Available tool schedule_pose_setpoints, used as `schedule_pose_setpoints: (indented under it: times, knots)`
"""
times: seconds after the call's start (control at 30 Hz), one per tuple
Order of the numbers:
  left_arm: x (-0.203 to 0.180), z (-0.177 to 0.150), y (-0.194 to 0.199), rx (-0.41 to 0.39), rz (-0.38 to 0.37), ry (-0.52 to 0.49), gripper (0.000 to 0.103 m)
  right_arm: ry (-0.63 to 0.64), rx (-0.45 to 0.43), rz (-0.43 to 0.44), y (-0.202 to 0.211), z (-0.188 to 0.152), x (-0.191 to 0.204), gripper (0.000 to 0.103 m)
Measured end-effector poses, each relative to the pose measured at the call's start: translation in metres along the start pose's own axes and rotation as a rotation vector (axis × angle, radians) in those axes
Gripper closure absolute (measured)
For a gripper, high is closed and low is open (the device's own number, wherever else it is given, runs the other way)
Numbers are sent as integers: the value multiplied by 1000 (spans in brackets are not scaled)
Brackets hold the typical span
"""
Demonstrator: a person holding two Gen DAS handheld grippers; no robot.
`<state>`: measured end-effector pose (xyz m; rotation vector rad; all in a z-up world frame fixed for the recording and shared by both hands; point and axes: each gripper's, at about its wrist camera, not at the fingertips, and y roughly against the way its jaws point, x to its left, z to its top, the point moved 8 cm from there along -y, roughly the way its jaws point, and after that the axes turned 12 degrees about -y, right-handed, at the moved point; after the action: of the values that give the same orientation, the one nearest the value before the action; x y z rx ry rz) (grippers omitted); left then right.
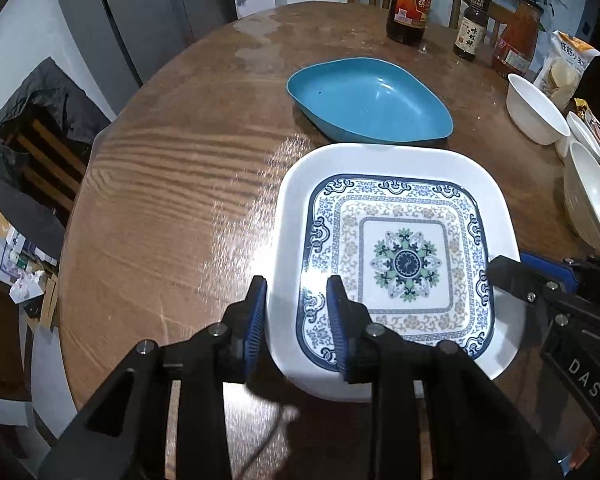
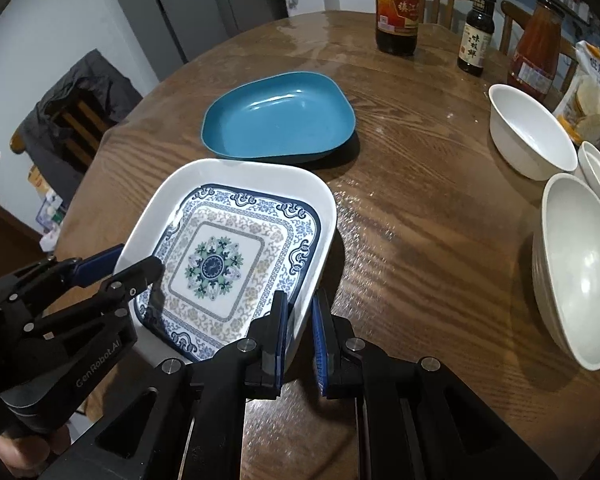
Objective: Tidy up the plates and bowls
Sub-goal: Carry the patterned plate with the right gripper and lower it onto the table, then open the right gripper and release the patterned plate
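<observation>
Holding the patterned square plate (image 1: 400,256) between both grippers above the desk (image 1: 172,200): my left gripper (image 1: 296,300) clamps its near-left rim, my right gripper (image 2: 300,312) its near-right rim; the blue dish (image 2: 280,120) lies just beyond, straight ahead.

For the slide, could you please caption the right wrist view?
Both grippers, left and right, grip the patterned square plate near a blue dish.
</observation>
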<state>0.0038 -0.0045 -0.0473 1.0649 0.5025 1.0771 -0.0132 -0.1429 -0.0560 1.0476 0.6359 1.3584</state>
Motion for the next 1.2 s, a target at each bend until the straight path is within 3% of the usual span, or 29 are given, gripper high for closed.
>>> schedule_pose_setpoints:
  times: [0.43,0.53,0.6,0.8,0.9,0.93,0.97,1.2]
  knots:
    - [-3,20,0,-33,-32,-13,71,-107,-21,13,-2,11,-14,89]
    - [-2,22,7,-46,-30,-18,60,-114,-41,25,5,12,-11,88]
    - [-1,24,14,-62,-37,-14,44,-114,-56,33,11,14,-10,89]
    - [3,29,36,-111,-43,-18,29,-112,-94,40,31,20,-3,86]
    - [5,35,42,-129,-42,-22,18,-124,-111,42,39,20,-2,59]
    - [6,36,46,-138,-43,-22,17,-128,-120,39,42,20,-3,45]
    - [7,38,46,-142,-43,-22,16,-133,-134,31,45,21,-5,39]
    - [14,46,49,-161,-21,-31,5,-202,-168,35,58,30,-19,36]
